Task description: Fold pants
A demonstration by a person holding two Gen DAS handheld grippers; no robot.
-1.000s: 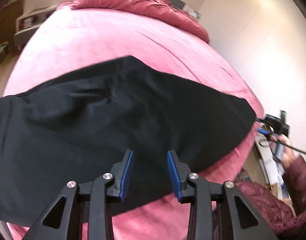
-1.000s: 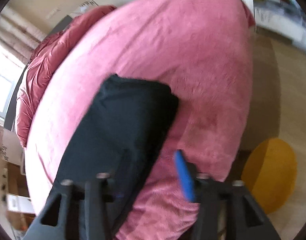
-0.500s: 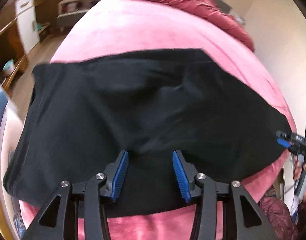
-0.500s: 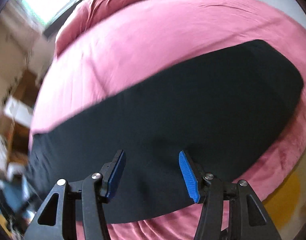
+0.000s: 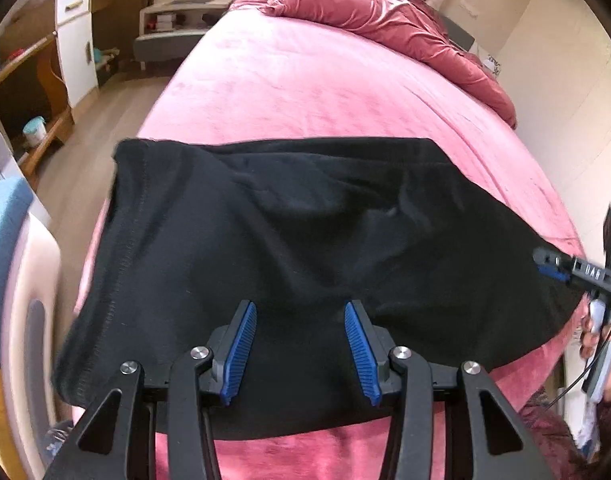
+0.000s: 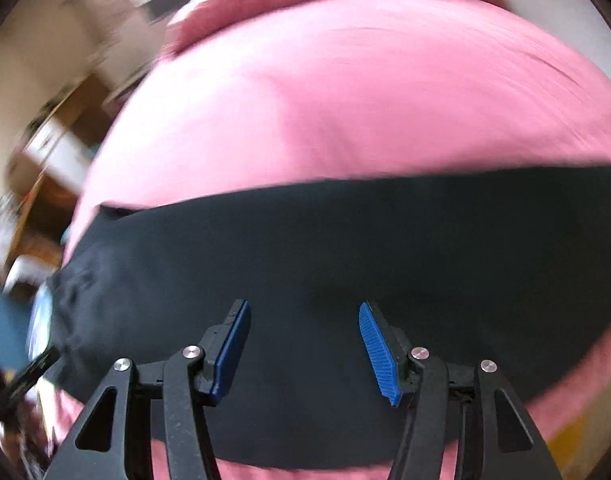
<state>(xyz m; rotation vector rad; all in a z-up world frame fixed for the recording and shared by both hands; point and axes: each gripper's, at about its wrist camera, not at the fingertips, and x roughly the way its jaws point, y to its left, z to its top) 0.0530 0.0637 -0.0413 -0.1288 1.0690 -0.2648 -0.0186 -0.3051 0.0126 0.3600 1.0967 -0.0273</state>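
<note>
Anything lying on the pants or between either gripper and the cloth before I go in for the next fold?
Nothing visible. The black pants lie bare on the pink bed. The left gripper and right gripper hang over them, jaws open and empty.

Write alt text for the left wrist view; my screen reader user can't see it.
Black pants lie spread across a pink bed, with the open left gripper hovering above their near edge, holding nothing. The right gripper reaches in at the right edge.
</note>
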